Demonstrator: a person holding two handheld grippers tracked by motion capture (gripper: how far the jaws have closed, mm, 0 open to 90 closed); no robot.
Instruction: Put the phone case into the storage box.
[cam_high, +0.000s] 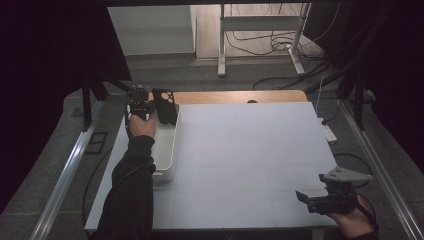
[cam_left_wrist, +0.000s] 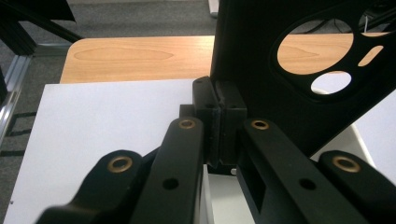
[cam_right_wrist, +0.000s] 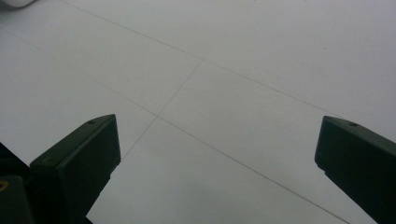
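At the table's far left corner, the left gripper (cam_high: 145, 107) clamps a flat black plastic phone case (cam_high: 165, 105) above the white rectangular plastic tray (cam_high: 168, 150), seemingly mid-transfer; the right gripper (cam_high: 309, 200) idles with jaws apart.

High view looks forward and down over the white tabletop (cam_high: 240, 150); both gripper views skim that tabletop closely.
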